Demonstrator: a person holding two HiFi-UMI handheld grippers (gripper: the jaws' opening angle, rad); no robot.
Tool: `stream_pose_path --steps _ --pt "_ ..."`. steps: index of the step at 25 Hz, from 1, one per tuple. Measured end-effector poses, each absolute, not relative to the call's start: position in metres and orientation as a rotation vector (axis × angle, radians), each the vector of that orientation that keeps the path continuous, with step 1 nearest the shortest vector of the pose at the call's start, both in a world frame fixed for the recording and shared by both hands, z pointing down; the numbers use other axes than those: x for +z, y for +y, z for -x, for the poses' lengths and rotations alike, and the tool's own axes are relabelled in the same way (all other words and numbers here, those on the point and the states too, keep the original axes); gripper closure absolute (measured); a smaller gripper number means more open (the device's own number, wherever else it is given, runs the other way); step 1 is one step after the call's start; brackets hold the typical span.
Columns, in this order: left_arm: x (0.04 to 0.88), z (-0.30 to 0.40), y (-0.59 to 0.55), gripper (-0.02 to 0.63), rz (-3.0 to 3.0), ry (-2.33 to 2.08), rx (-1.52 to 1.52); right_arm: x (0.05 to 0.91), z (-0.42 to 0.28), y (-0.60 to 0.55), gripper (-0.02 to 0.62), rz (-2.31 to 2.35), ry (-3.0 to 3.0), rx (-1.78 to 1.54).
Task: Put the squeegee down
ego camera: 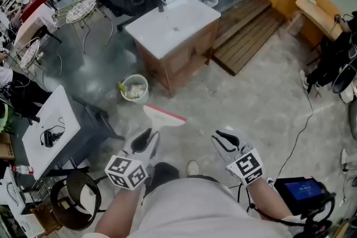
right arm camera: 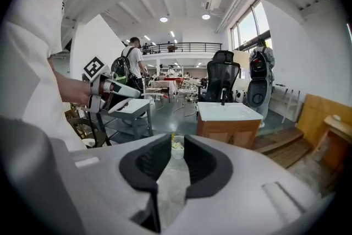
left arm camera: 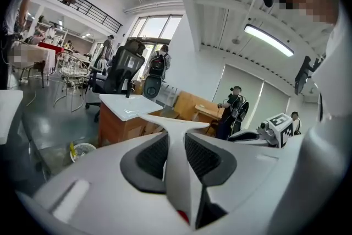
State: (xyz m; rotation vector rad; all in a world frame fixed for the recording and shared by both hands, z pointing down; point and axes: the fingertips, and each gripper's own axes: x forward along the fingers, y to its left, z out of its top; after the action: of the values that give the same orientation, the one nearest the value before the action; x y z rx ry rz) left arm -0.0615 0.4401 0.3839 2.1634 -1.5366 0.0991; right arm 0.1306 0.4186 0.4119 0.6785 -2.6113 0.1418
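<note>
A white squeegee [ego camera: 163,116] with a red-edged blade sticks forward from my left gripper [ego camera: 148,140], which is shut on its handle. In the left gripper view the handle runs up between the dark pads [left arm camera: 152,156] and ends in the wide blade [left arm camera: 175,124]. The squeegee hangs in the air over the grey floor, short of the sink cabinet. My right gripper [ego camera: 222,139] is level with the left one, to its right. Its jaws stand slightly apart with nothing between them; only floor shows in the gap [right arm camera: 176,147]. It also shows at the right of the left gripper view [left arm camera: 258,134].
A white sink [ego camera: 174,24] on a wooden cabinet stands ahead, with a waste basket [ego camera: 134,88] at its left foot. A white table [ego camera: 54,126] is at the left, wooden decking [ego camera: 245,36] behind the sink, and a blue-screened device [ego camera: 304,189] with cable at the right.
</note>
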Motion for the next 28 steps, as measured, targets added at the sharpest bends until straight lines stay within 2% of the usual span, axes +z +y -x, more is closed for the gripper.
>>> stream_pose_path --steps 3,13,23,28 --pt "0.401 0.064 0.404 0.499 -2.172 -1.529 0.112 0.432 -0.131 0.391 0.518 -0.724 -2.605 0.157" --pt "0.434 0.082 0.255 0.500 -2.231 -1.417 0.116 0.456 -0.107 0.266 0.517 -0.809 -2.527 0.196" --pt "0.435 0.106 0.089 0.500 -2.317 -1.291 0.109 0.431 -0.065 0.106 0.517 -0.931 -2.483 0.136" --pt "0.439 0.116 0.029 0.500 -2.323 -1.284 0.092 0.432 -0.045 0.063 0.517 -0.937 -2.476 0.122"
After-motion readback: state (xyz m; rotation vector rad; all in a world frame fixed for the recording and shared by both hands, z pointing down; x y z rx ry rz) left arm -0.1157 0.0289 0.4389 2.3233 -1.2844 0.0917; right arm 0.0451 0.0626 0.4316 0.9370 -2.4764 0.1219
